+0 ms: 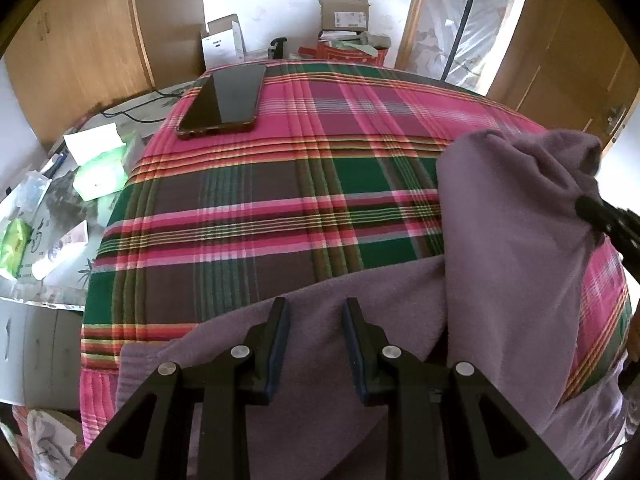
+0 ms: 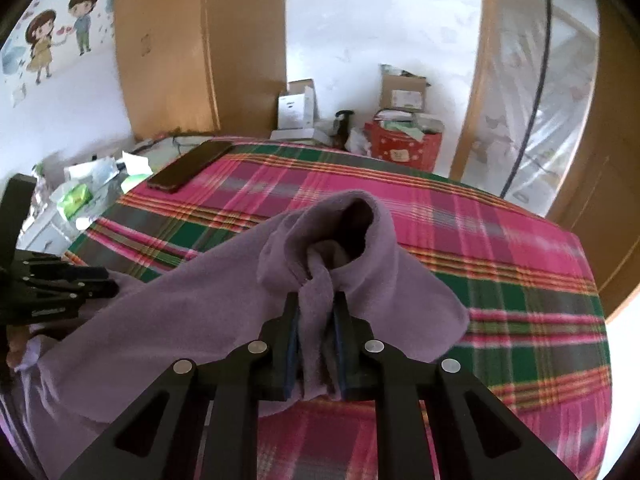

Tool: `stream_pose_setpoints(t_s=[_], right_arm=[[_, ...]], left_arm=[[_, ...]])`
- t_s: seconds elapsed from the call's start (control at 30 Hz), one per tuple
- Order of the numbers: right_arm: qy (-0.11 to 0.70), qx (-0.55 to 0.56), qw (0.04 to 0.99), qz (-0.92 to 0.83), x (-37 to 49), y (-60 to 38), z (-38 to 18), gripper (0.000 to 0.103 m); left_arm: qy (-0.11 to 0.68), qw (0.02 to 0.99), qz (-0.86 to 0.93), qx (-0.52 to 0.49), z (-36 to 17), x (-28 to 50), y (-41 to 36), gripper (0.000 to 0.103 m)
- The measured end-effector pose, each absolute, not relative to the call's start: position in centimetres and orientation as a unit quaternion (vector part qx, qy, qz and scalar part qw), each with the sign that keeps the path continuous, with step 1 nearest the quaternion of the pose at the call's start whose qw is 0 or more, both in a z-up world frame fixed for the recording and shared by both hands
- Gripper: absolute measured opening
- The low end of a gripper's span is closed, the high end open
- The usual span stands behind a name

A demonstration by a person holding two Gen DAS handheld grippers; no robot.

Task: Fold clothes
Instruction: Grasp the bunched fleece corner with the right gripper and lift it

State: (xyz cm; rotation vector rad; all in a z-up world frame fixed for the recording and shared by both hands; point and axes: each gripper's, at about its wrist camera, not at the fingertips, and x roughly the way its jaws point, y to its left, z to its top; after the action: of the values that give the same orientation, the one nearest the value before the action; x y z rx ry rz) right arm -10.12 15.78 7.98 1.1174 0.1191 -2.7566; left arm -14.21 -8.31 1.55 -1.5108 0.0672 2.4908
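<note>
A purple fleece garment (image 1: 500,240) lies over the near and right part of a plaid bedcover (image 1: 280,184). My left gripper (image 1: 316,308) hovers over the garment's near edge, its jaws apart and the cloth lying flat beneath them. My right gripper (image 2: 316,300) is shut on a bunched fold of the garment (image 2: 200,292), lifted off the cover, with a tube-like opening (image 2: 356,220) standing up just beyond the fingertips. From the left wrist view the right gripper (image 1: 600,216) shows at the right edge, pinching the raised cloth. In the right wrist view the left gripper (image 2: 100,284) sits at the far left.
A dark phone (image 1: 224,100) lies on the far left corner of the bedcover (image 2: 500,248). Left of the bed stands a cluttered side table with a green tissue pack (image 1: 100,172). Cardboard boxes (image 1: 344,12) and a red box (image 2: 404,144) stand beyond the bed's far edge.
</note>
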Motion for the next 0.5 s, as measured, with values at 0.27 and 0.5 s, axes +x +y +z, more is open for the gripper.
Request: stream_pose_setpoints(t_s=[0.27, 0.5], right_arm=[[0.017, 0.376, 0.062, -0.924, -6.8, 18.1, 7.6, 0.015], [-0.003, 0.38, 0.046, -0.924, -4.8, 19.7, 7.2, 0.015]], left_arm=[[0.023, 0.11, 0.851, -0.514, 1.5, -14.3, -8.3, 0.027], [0.016, 0.11, 0.85, -0.514, 1.5, -14.4, -8.5, 0.027]])
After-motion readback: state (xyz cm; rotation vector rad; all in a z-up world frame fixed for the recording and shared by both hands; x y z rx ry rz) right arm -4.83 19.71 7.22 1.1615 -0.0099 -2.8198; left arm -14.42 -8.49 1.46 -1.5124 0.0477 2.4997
